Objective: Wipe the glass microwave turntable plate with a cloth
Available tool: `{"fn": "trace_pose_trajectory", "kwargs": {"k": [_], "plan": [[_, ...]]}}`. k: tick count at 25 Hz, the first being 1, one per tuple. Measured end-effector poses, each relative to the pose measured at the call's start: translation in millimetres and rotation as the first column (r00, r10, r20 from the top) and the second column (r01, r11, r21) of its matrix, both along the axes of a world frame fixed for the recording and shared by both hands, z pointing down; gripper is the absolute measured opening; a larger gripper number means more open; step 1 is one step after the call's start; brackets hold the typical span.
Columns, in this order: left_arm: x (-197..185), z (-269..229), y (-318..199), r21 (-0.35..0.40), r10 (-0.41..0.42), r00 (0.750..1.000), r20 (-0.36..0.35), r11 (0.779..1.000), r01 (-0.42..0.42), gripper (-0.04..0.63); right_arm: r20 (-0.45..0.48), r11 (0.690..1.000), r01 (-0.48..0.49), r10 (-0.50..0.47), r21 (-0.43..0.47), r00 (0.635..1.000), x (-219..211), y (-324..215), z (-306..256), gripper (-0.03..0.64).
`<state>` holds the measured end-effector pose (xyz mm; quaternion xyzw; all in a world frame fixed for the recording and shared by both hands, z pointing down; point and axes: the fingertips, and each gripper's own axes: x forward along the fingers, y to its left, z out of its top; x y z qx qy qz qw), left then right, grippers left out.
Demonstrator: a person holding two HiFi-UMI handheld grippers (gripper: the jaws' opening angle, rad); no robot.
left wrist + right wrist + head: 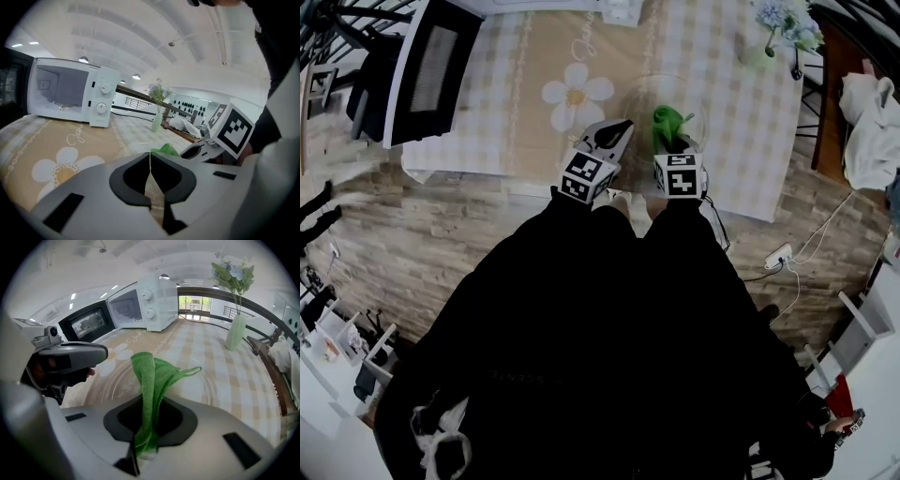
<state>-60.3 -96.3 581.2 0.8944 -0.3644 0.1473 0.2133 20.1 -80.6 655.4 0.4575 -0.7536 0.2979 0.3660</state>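
- The right tongs [147, 425] are pinching a green cloth [146, 376]. It is bunched between the jaws with a loose fold sticking out ahead, probably so that there is soft fabric to rub with.
- That fold is over the near part of the glass plate [204, 390]. Whether it touches the glass cannot be told.
- The left tongs [150, 160] are pressed together, with nothing seen between the jaws.
- The left tongs' tips are near the plate's left rim, pointing across it. From there they could press down and stop the plate sliding during the wiping, though no contact shows.
- The plate lies flat on the desk [750, 141], out of the oven, so its whole top face can be reached. The checked cover shows through the clear glass, and only faint rings mark it.
- A daisy print [577, 92] on the cover is left of the plate.
- The microwave [70, 93] is beyond the plate and to its left, well apart. Its door [431, 66] is open, most likely ready for the plate to go back.
- A vase [234, 331] of flowers is beyond the plate to its right, clear of both arms.
- Judged from this, the wiping is at its start or in an early pass.
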Motion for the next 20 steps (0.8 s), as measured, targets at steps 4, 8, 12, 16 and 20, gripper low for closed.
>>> {"fn": "trace_pose_trajectory", "kwargs": {"k": [4, 8, 12, 16, 20], "plan": [[19, 0, 0, -0.002, 0.040, 0.999, -0.006, 0.999, -0.040, 0.023, -0.004, 0.999, -0.047, 0.047, 0.000, 0.999, 22, 0, 0, 0.067], [36, 2, 2, -0.005, 0.080, 0.997, -0.007, 0.997, -0.081, 0.023, -0.007, 0.996, -0.091, 0.091, -0.003, 0.996, 42, 2, -1, 0.067], [51, 3, 2, -0.007, 0.109, 0.994, -0.008, 0.994, -0.109, 0.023, -0.015, 0.991, -0.134, 0.134, -0.006, 0.991, 63, 4, 0, 0.067], [62, -1, 2, -0.002, 0.132, 0.991, -0.011, 0.991, -0.132, 0.023, -0.030, 0.984, -0.176, 0.176, -0.008, 0.984, 85, 6, -1, 0.068], [60, -2, 0, 0.000, 0.133, 0.991, -0.009, 0.991, -0.133, 0.023, -0.053, 0.977, -0.213, 0.212, -0.006, 0.976, 108, 6, -1, 0.067]]}}
